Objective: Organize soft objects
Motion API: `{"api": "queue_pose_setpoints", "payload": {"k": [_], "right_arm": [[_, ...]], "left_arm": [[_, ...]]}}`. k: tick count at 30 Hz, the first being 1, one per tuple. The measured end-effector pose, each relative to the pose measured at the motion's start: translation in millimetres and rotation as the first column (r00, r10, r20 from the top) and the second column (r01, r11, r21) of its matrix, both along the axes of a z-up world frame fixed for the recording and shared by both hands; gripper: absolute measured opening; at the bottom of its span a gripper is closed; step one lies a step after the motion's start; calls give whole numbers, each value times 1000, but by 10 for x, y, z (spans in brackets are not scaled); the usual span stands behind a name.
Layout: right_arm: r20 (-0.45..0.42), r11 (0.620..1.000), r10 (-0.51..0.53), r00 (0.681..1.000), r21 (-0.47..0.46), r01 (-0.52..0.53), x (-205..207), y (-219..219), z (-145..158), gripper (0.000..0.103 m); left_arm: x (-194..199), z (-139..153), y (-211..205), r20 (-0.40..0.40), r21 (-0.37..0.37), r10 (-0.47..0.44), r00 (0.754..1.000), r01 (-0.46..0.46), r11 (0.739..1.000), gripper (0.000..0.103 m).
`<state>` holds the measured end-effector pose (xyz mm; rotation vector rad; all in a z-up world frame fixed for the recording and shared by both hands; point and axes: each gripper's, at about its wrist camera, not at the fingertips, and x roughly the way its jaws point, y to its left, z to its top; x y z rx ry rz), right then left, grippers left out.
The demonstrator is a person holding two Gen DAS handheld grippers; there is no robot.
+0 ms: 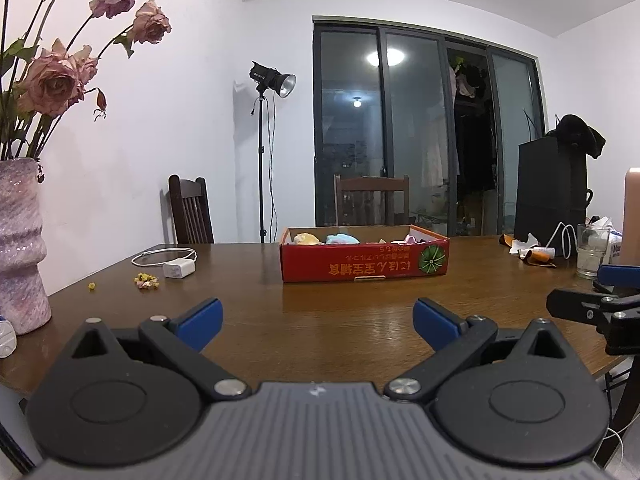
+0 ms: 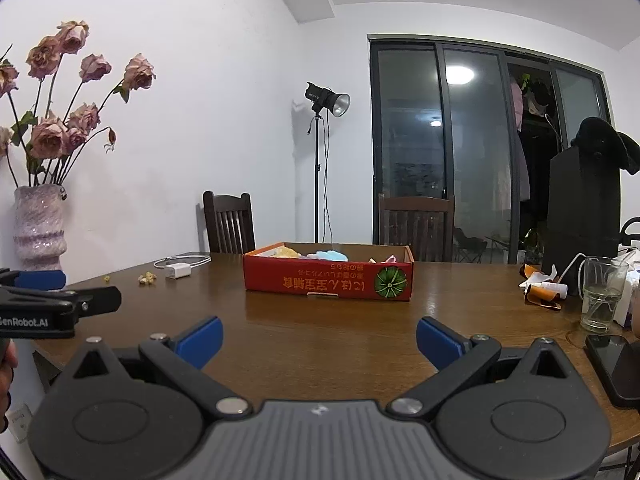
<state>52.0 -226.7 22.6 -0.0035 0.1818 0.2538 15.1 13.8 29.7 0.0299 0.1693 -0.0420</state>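
A low red cardboard box (image 1: 364, 260) stands on the brown wooden table (image 1: 320, 320), also in the right wrist view (image 2: 328, 280). Inside it lie soft objects: a yellow one (image 1: 306, 239), a light blue one (image 1: 342, 239) and a pink-white one (image 1: 412, 239); only their tops show above the rim. My left gripper (image 1: 318, 320) is open and empty, held over the table's near side, well short of the box. My right gripper (image 2: 319, 340) is open and empty too, to the right of the left one, also short of the box.
A pink vase with dried roses (image 1: 20, 240) stands at the left. A white charger with cable (image 1: 178, 268) and petal crumbs (image 1: 146, 280) lie behind it. At the right are a glass (image 2: 600, 292), wrappers (image 2: 540, 288), a black bag (image 2: 580, 208) and a phone (image 2: 612, 364). Two chairs stand behind the table.
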Motion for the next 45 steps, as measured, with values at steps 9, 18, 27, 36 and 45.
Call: {"api": "queue_pose_setpoints", "payload": {"k": [9, 18, 27, 36, 45], "right_arm": [[2, 1000, -10, 1000, 10, 10, 3, -19, 11, 103], [-1, 1000, -3, 1000, 15, 3, -7, 9, -1, 103], [19, 999, -25, 1000, 33, 24, -14, -62, 47, 103], [15, 1000, -18, 1000, 21, 18, -12, -47, 59, 103], [8, 1000, -18, 1000, 14, 18, -10, -30, 67, 103]], "left_arm": [[13, -6, -13, -6, -8, 4, 1000, -4, 1000, 103], [30, 2, -17, -11, -7, 2, 1000, -2, 1000, 103], [51, 17, 4, -14, -10, 0, 1000, 0, 1000, 103], [80, 21, -4, -21, -13, -11, 1000, 11, 1000, 103], [66, 32, -16, -9, -9, -16, 1000, 16, 1000, 103]]}}
